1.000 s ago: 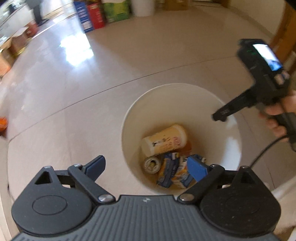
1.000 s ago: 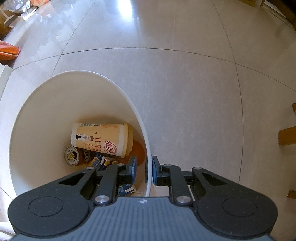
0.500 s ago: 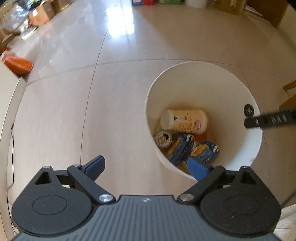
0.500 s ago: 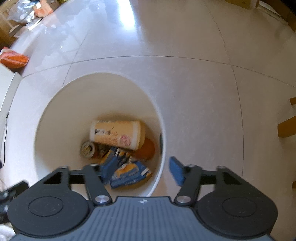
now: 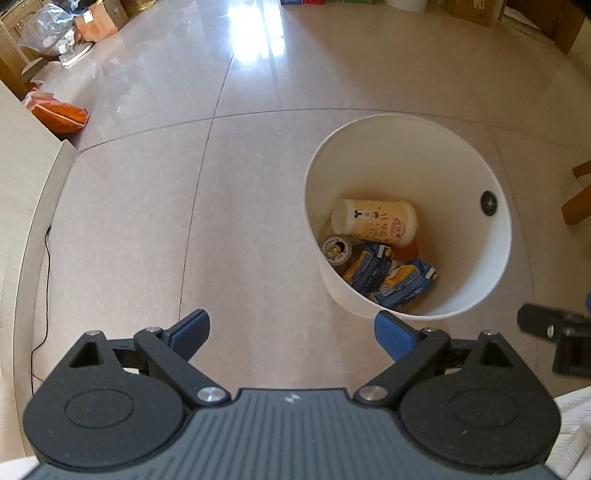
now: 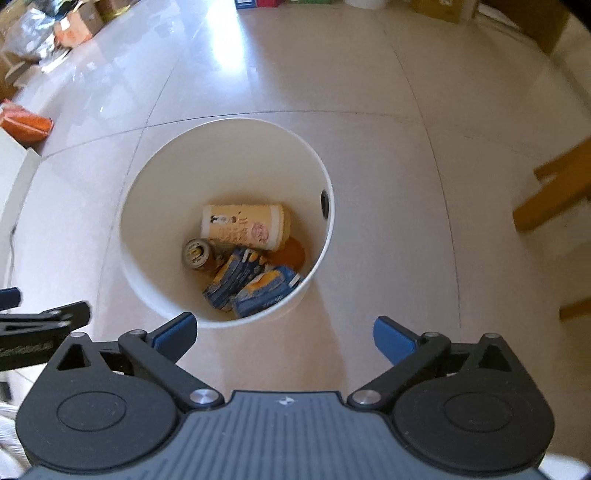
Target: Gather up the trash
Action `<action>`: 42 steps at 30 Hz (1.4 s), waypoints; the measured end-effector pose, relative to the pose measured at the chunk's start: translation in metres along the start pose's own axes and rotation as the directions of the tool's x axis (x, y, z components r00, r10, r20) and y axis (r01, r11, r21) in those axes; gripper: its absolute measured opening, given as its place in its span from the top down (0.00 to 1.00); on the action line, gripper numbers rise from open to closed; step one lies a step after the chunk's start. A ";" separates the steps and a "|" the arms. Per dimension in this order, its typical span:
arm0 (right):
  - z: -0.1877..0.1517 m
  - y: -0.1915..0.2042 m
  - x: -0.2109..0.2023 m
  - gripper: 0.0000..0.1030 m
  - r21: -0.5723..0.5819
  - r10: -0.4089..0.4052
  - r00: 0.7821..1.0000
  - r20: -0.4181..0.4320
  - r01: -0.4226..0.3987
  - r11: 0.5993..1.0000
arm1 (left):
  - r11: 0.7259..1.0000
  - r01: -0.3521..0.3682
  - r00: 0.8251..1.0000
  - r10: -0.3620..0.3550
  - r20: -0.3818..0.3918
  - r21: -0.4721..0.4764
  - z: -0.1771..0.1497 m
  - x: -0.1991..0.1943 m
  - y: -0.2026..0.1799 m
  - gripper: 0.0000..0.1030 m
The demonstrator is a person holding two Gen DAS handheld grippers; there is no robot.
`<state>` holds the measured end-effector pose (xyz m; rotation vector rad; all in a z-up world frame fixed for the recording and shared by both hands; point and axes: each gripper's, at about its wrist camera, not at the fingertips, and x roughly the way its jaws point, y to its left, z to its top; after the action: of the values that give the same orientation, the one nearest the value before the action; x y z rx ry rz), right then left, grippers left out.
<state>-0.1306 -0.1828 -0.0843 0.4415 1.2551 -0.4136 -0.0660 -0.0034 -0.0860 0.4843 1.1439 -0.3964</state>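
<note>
This is looking like a room in a home — glossy beige floor tiles (image 5: 147, 229) are catching window glare, and cardboard boxes and plastic bags (image 5: 70, 26) are lying heaped along the far wall. An orange bag (image 5: 61, 114) is sitting by a pale cabinet edge, wooden furniture legs (image 6: 550, 188) are showing at the right, and a white waste bin (image 6: 147, 206) is standing on the floor — holding drink cartons, a can and a cup.

I see the bin (image 6: 147, 273) standing on the floor (image 6: 369, 184) ahead of my right gripper (image 6: 284, 338). In it, a cup (image 6: 243, 225) lies behind a can (image 6: 197, 254) and two cartons (image 6: 247, 286). My left gripper (image 5: 291, 332) is left of the bin.
</note>
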 end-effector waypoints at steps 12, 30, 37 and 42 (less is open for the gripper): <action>-0.013 0.009 -0.065 0.00 0.007 -0.057 0.997 0.052 0.056 0.998 | 0.999 0.027 1.000 -0.027 0.005 -0.026 -0.003 -0.030 -0.001 0.06; -0.022 0.006 -0.071 0.00 0.041 -0.038 0.998 0.043 0.036 0.999 | 0.999 0.011 1.000 -0.011 0.013 -0.033 -0.008 -0.047 -0.005 0.06; -0.025 0.007 -0.076 0.00 0.041 -0.040 0.998 0.049 0.038 0.998 | 0.999 0.010 1.000 -0.009 0.016 -0.034 -0.010 -0.052 -0.007 0.06; -0.026 0.006 -0.077 0.00 0.043 -0.039 0.998 0.051 0.036 0.998 | 0.999 0.012 1.000 -0.012 0.016 -0.034 -0.012 -0.054 -0.007 0.06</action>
<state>-0.1685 -0.1591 -0.0156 0.4405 1.2076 -0.4810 -0.0981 0.0000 -0.0411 0.4442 1.1371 -0.3898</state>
